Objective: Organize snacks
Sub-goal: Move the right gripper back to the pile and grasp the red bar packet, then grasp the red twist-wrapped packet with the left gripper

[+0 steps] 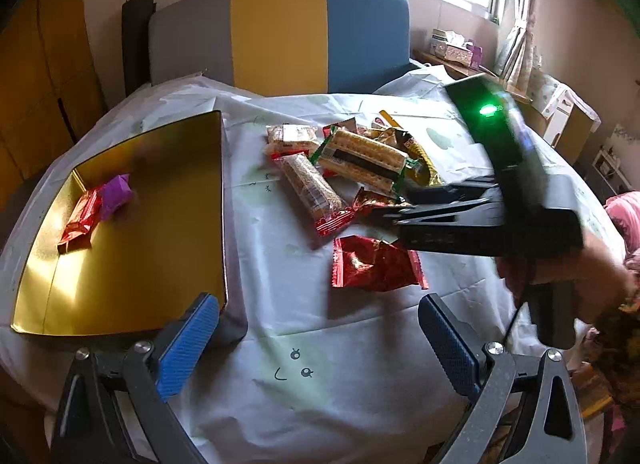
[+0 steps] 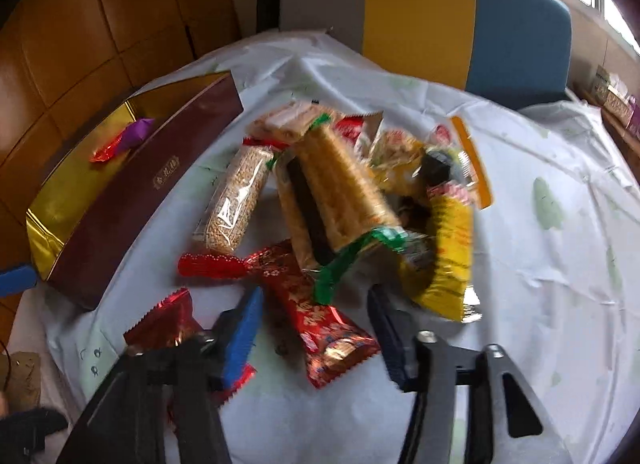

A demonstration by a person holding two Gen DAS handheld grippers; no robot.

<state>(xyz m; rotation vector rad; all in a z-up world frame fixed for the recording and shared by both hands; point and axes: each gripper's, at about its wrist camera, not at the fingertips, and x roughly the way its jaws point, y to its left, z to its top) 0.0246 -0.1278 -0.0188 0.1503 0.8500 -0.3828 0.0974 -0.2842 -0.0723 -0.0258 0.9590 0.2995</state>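
Observation:
A gold-lined box (image 1: 140,224) with a maroon outer wall (image 2: 132,192) sits at the left of the table. Inside it lie a purple candy (image 1: 116,194) and a red candy (image 1: 80,216). Mid-table is a pile of snacks: a green-edged cracker pack (image 1: 360,160) (image 2: 336,192), a clear grain bar (image 1: 312,188) (image 2: 236,204) and a yellow packet (image 2: 448,256). My right gripper (image 2: 316,296) (image 1: 390,216) straddles a red foil packet (image 2: 320,328), with a gap showing beside its blue pad (image 2: 240,332). My left gripper (image 1: 320,340) hangs open over bare cloth, near the box's front corner.
Another red packet (image 1: 376,268) (image 2: 160,328) lies loose in front of the pile. A grey, yellow and blue chair back (image 1: 280,36) stands behind the table. A pale cloth (image 1: 280,344) covers the table. A person's hand (image 1: 568,272) grips the right tool.

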